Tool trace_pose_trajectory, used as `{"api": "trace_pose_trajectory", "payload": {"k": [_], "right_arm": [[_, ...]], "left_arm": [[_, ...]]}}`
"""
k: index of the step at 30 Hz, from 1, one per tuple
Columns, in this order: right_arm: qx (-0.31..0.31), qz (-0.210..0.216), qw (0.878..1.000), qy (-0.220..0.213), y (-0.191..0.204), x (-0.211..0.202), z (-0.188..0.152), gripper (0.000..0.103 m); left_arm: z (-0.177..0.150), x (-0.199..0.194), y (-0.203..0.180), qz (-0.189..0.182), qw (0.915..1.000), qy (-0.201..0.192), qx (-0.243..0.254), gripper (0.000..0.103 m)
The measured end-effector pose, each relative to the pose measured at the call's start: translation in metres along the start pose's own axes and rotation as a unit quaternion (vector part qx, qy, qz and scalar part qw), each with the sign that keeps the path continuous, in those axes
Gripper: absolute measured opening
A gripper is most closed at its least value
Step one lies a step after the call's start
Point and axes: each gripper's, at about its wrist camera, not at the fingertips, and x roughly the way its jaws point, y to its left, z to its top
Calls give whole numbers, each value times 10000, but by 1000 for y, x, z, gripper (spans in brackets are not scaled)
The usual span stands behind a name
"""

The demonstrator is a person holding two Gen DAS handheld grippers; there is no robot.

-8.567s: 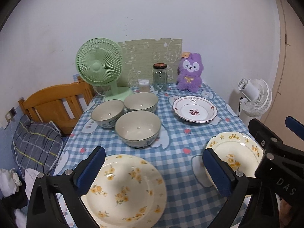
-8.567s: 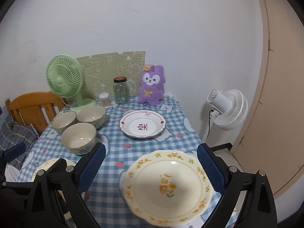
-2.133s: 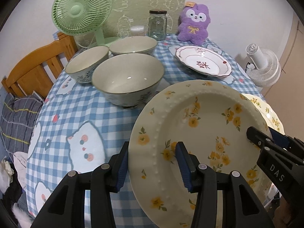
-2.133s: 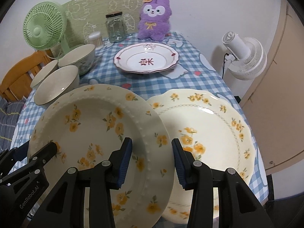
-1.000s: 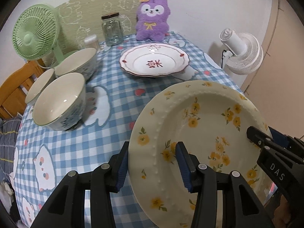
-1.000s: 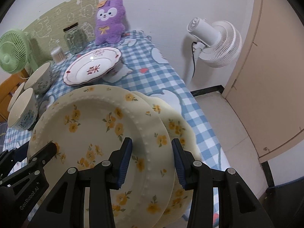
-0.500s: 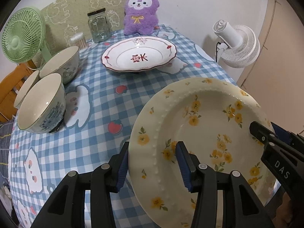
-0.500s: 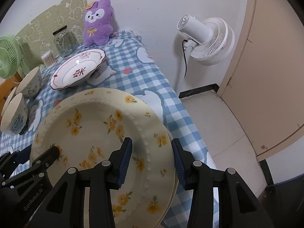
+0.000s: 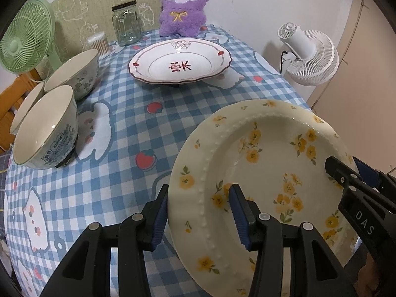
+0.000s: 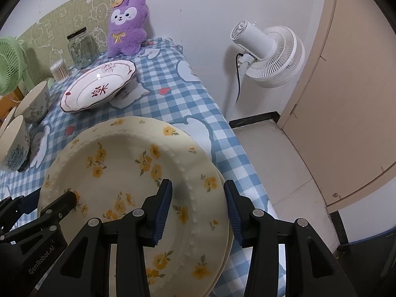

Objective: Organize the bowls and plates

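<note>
Two grippers clamp one yellow-flowered plate from opposite sides. The left gripper (image 9: 199,212) reaches forward and grips the near-left rim, one pad under the rim and one on the inner face. The right gripper (image 10: 196,209) grips the right rim likewise, jaws closed on the rim. The plate (image 10: 128,185) sits at the near right corner of the table, directly over a second plate (image 10: 229,235) of similar cream colour.

Hidden or unclear:
- Only a thin edge of the second plate shows past the top plate's right rim; its pattern is not visible.
- Whether the top plate rests fully on the lower one or is held slightly above it cannot be determined.
- Both gripper bodies cover the plate's near edge.
- Three bowls (image 9: 47,126) stand at the left; the farthest is cut off behind the other two.

Surface and room: the table carries a blue-and-white checked cloth (image 9: 123,128) printed with cats and strawberries. A red-trimmed plate (image 9: 179,64) sits mid-table. Behind it stand a purple plush (image 9: 183,7), a glass jar (image 9: 126,26), a cotton-swab tub (image 9: 99,44) and a green fan (image 9: 24,42). A white fan (image 10: 268,54) stands on the floor to the right, near a beige door (image 10: 351,86).
</note>
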Motion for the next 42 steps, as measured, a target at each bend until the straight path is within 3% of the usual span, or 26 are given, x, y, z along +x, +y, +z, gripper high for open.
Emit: {"api": "trace_pose_trajectory", "payload": {"k": [10, 22, 26, 33, 42], "right_arm": [[-61, -238, 9997, -10, 6, 1, -1, 49], [-50, -219, 9997, -61, 12, 1, -6, 64], [17, -76, 9999, -73, 11, -1, -9, 72], [20, 7, 9999, -111, 12, -10, -11, 74], [-85, 151, 9990, -416, 24, -37, -9, 74]], "left_arm": [[1, 5, 2, -48, 9999, -32, 124, 48], [-2, -3, -2, -3, 9995, -115, 307, 49], [-4, -5, -3, 25, 9994, -139, 327, 60], [-6, -17, 0, 58, 9993, -266, 273, 73], [-10, -44, 12, 88, 9985, -514, 190, 73]]}}
